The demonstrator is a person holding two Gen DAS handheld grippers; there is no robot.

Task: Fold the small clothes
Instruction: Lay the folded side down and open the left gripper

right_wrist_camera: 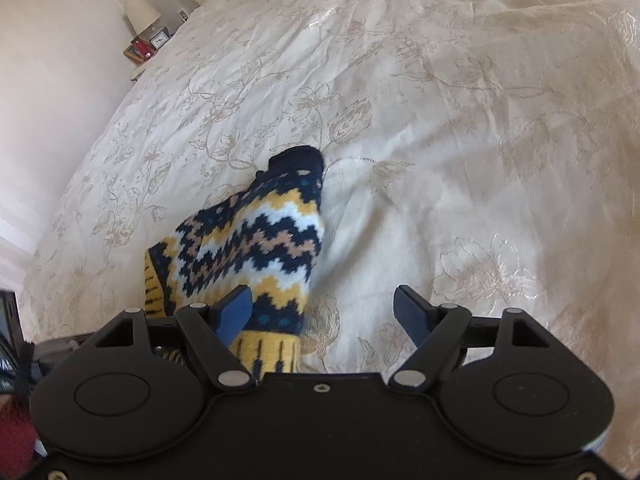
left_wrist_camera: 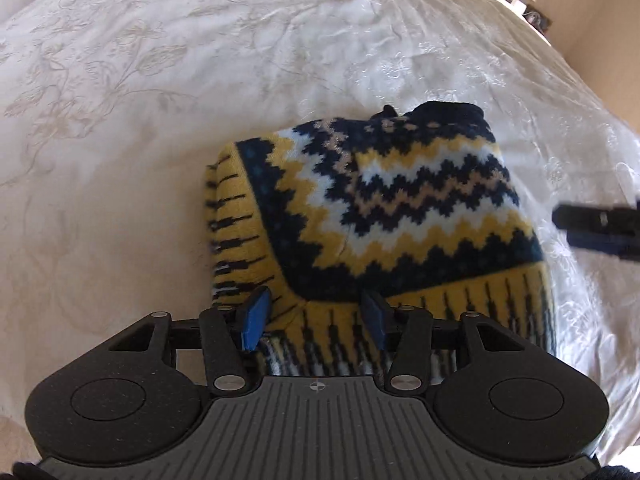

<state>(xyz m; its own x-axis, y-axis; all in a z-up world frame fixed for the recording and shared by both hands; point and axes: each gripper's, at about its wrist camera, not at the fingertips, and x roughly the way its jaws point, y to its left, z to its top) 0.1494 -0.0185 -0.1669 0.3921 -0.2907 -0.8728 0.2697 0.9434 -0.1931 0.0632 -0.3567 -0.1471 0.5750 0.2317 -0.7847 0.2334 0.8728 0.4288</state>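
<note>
Where the cream floral bedspread (left_wrist_camera: pixel 160 120) fills both views, a folded knit garment (left_wrist_camera: pixel 380 216) in navy, yellow and white zigzags lies on it. Left gripper (left_wrist_camera: pixel 316 322): blue pads apart, the yellow ribbed hem between them, no pad visibly pressing. Right gripper (right_wrist_camera: pixel 324 314): jaws wide apart over the garment's right edge and bare bedspread, gripping nothing. Lamp (right_wrist_camera: pixel 142 14) and small clock (right_wrist_camera: pixel 159 41) stand beside the bed; no legible lettering anywhere.
</note>
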